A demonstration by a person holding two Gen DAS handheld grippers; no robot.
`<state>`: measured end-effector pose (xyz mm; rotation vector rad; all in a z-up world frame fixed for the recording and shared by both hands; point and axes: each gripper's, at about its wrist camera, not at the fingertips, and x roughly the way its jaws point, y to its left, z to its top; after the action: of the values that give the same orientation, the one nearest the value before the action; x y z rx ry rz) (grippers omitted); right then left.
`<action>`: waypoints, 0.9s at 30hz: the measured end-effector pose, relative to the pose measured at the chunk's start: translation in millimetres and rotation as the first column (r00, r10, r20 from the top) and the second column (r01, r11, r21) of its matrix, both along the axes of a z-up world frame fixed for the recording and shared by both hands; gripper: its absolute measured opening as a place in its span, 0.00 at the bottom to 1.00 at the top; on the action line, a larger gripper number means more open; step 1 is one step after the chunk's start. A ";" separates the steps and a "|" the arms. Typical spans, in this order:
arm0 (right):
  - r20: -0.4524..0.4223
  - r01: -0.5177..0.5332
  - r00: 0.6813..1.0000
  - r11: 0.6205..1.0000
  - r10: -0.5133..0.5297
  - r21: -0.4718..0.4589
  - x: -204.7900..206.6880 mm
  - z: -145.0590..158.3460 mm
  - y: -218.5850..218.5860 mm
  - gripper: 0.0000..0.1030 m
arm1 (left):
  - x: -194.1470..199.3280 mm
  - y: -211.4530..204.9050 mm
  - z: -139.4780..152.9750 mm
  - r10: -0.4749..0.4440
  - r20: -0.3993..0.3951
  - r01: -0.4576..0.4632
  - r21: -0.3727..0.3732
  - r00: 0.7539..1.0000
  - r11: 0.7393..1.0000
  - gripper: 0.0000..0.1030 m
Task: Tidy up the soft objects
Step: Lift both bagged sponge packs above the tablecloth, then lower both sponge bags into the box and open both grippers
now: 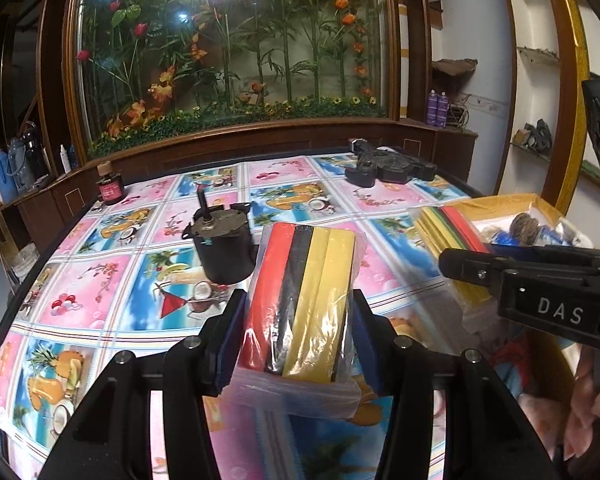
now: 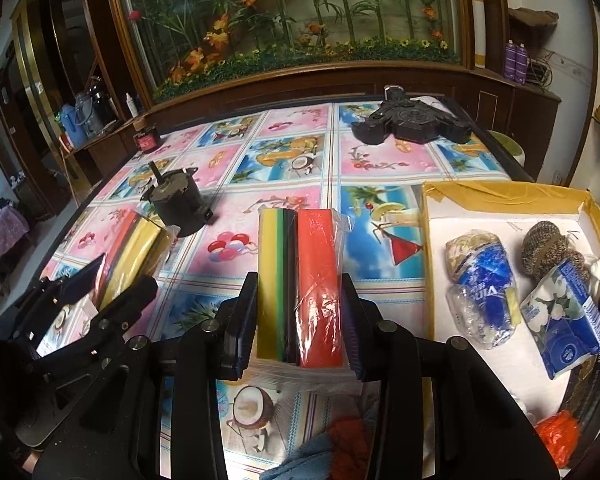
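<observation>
My left gripper is shut on a clear plastic bag of soft strips, red, black and yellow, pressed between both blue pads. My right gripper is shut on a similar bag with yellow, green, black and red strips, held upright above the tablecloth. In the right wrist view the left-hand bag shows at the far left, tilted. Just right of the right gripper lies an open cardboard box holding a blue tissue pack, a wrapped blue-labelled bundle and a brown scouring ball.
A black motor stands mid-table, left of both bags. A dark bottle sits at the far left corner, and a black device lies at the back right. Red and blue cloth and an orange bag lie at the near edge.
</observation>
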<state>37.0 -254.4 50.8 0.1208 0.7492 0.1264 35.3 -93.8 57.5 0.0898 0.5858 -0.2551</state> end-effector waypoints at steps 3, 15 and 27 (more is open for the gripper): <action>0.020 0.009 1.000 1.000 -0.009 0.012 -3.6 6.4 -6.0 0.36 | -4.9 -11.3 4.2 -0.016 0.002 0.016 -0.031 1.000 0.999 0.49; 0.049 0.116 0.992 0.993 -0.118 0.033 -12.3 21.2 -55.5 0.36 | -15.0 -69.3 16.0 -0.115 -0.021 0.111 -0.134 0.993 0.985 0.49; 0.053 0.341 0.939 0.940 -0.339 -0.033 -33.3 30.5 -159.0 0.36 | -37.2 -155.3 9.2 -0.350 -0.153 0.310 -0.237 0.924 0.921 0.49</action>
<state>3.7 -413.4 81.3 0.2050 0.6738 -0.2158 -1.9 -249.2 66.7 -0.0411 0.7333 -0.6610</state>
